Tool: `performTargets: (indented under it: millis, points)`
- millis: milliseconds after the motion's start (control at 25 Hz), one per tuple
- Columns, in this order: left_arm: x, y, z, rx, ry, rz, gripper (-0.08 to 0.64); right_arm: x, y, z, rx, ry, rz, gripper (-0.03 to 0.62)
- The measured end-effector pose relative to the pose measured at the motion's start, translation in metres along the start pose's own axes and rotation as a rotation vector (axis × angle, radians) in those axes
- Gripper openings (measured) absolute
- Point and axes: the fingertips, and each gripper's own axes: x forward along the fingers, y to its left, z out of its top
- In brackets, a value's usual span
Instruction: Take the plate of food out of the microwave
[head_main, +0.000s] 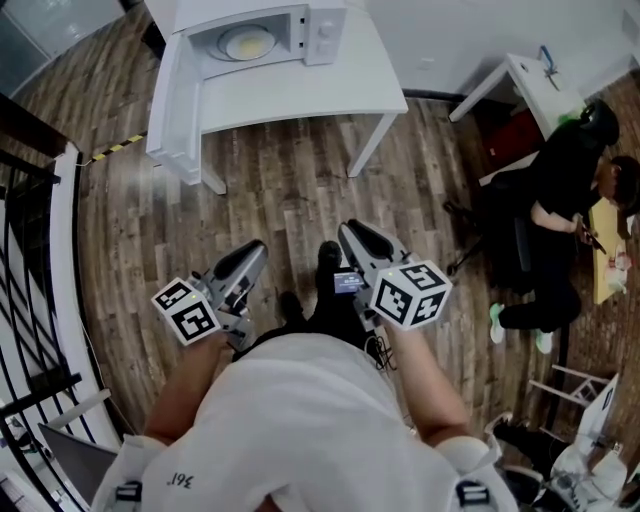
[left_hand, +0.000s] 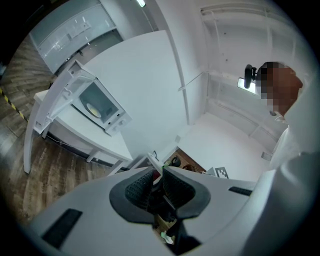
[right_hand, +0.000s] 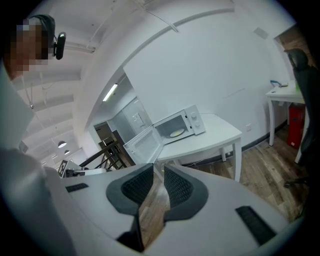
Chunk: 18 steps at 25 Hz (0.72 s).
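Note:
The white microwave (head_main: 265, 35) stands on a white table (head_main: 340, 85) far ahead of me, its door (head_main: 170, 100) swung wide to the left. Inside lies a pale plate of yellowish food (head_main: 246, 43). Both gripper views catch it too: microwave (left_hand: 97, 102) with plate (left_hand: 93, 108), and microwave (right_hand: 181, 125) with plate (right_hand: 176, 133). My left gripper (head_main: 255, 250) and right gripper (head_main: 352, 232) hover close to my body, well short of the table. In the gripper views the left gripper (left_hand: 158, 172) and right gripper (right_hand: 159, 172) each show a narrow gap between the pads, with nothing in it.
Wooden floor lies between me and the table. A dark stair railing (head_main: 30, 250) runs along the left. At the right a person in black (head_main: 560, 200) sits by a second white desk (head_main: 520, 75). Black-yellow tape (head_main: 115, 148) marks the floor near the microwave door.

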Motion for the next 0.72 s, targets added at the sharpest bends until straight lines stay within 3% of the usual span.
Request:
performTargets:
  millis: [360, 720]
  points:
    - [0.039, 0.053, 0.046, 0.019, -0.049, 0.097, 0.044, 0.082, -0.038, 0.041, -0.007, 0.035, 0.075, 0.068]
    - [0.134, 0.107, 0.102, 0.023, -0.076, 0.185, 0.044, 0.155, -0.119, 0.113, -0.007, 0.056, 0.103, 0.068]
